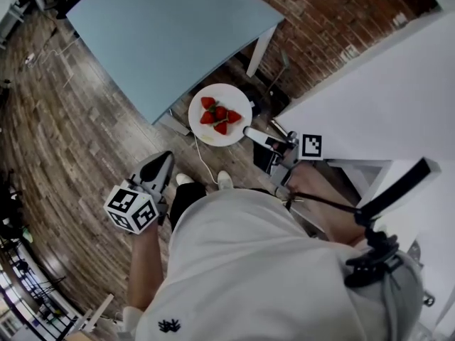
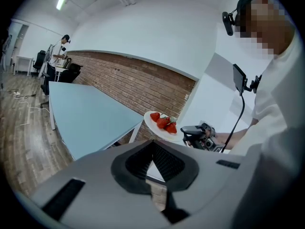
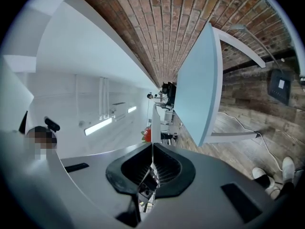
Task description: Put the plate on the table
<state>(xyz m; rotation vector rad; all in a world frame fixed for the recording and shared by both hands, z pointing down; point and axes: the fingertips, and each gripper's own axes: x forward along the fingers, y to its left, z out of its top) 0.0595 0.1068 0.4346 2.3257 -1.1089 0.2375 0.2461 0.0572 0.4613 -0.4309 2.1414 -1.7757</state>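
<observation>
I see left gripper (image 1: 166, 159) at 7 o'clock, jaws together, nothing between. Plate (image 1: 238, 99) with strawberries (image 1: 219, 116) held in air over wooden floor (image 1: 71, 133), at 5 o'clock of blue worktop (image 1: 163, 34), not on it. Right gripper (image 1: 249, 131) at plate's 4 o'clock, jaws clamped on rim.

Plate (image 1: 226, 92) of strawberries (image 1: 219, 116) in right gripper (image 1: 249, 131)

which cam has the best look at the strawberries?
Head view: it looks down onto the plate, so the strawberries show as a whole pile. Left gripper view: small, side-on. Right gripper view: plate edge-on, just a red sliver.
</observation>
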